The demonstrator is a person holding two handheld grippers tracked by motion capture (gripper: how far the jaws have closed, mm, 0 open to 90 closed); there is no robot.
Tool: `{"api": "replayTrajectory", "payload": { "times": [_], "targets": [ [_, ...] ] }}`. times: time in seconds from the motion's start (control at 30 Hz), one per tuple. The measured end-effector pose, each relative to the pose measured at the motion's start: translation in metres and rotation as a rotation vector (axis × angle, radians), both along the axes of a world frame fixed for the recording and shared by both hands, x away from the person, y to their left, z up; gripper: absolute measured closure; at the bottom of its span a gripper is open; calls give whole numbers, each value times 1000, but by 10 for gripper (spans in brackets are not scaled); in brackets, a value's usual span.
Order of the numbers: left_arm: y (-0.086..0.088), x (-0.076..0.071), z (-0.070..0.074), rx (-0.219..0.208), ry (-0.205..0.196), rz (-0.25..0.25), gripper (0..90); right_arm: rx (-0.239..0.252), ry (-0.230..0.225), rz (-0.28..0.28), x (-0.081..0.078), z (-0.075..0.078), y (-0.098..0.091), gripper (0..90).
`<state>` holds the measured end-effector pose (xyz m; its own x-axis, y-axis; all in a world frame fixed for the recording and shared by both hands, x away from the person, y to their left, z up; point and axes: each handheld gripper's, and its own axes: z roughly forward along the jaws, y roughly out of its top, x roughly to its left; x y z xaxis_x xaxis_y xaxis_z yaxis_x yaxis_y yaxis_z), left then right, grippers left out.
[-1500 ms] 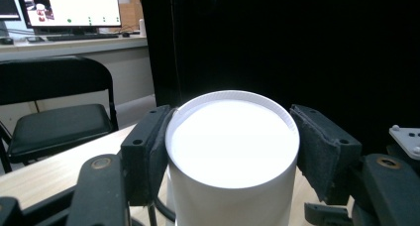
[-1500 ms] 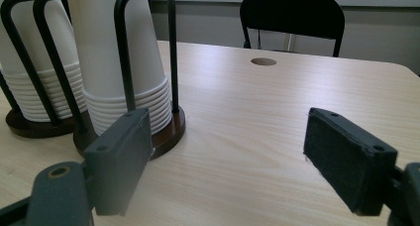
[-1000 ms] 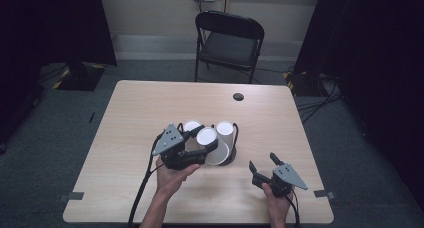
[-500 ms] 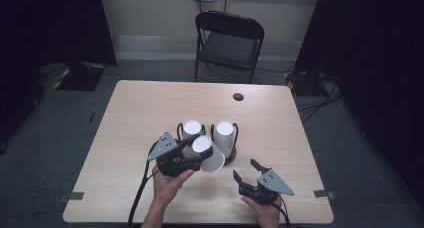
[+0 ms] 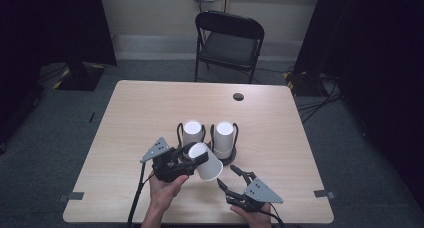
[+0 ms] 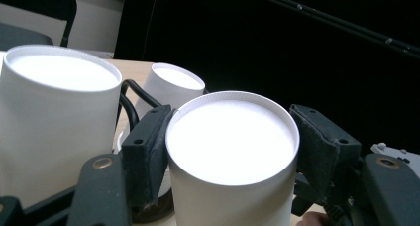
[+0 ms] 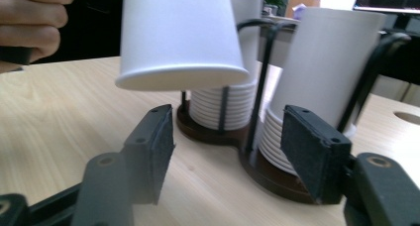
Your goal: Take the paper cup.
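Observation:
A dark wire holder (image 5: 231, 160) on the table carries two stacks of upturned white paper cups, the left stack (image 5: 192, 132) and the right stack (image 5: 223, 136). My left gripper (image 5: 197, 155) is shut on a single white cup (image 5: 206, 163), held tilted in the air just in front of the stacks. In the left gripper view that cup (image 6: 233, 146) sits between both pads, its base toward the camera. My right gripper (image 5: 226, 176) is open, low over the table right of the cup. Its view has the held cup (image 7: 178, 32) above its spread jaws and the stacks (image 7: 317, 62) behind.
The tabletop (image 5: 145, 118) has a round cable hole (image 5: 238, 96) at the far right. A black folding chair (image 5: 230, 38) stands beyond the far edge. The holder's dark base (image 7: 267, 171) lies right ahead of my right gripper. A hand (image 7: 29, 18) is at that view's upper left.
My left gripper has drawn the single cup away from the stacks, toward the near edge. My right gripper has moved left, closer to the cup and the holder, staying open.

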<state>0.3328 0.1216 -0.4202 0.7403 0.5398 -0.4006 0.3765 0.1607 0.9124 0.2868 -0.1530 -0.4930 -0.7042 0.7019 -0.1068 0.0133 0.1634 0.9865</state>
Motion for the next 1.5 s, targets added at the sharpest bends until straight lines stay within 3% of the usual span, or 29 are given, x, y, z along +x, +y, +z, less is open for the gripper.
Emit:
{"api": "replayTrajectory", "payload": {
  "times": [0.13, 0.23, 0.27, 0.4, 0.57, 0.87, 1.23, 1.5],
  "targets": [
    [3, -3, -3, -22, 22, -4, 352, 6, -26, 23, 0, -1, 6, 421],
    [4, -4, -4, -34, 32, -2, 351, 54, -29, 41, 0, 0, 8, 457],
    [6, -4, -6, -61, 51, -11, 351, 50, -46, 37, 0, 1, 10, 465],
    [5, -5, -8, -98, 75, -23, 351, 51, -63, 41, 2, 0, 12, 495],
    [-1, -6, -10, -92, 93, -40, 350, 45, -100, 36, 4, 0, 13, 561],
    [-11, -7, -11, -100, 116, -57, 349, 83, -135, 35, 11, -2, 16, 608],
    [-11, -3, -15, -122, 146, -97, 343, 71, -150, 34, 9, -2, 15, 758],
    [-10, -2, -16, -115, 133, -101, 325, 76, -150, 34, 8, -2, 13, 822]
  ]
}}
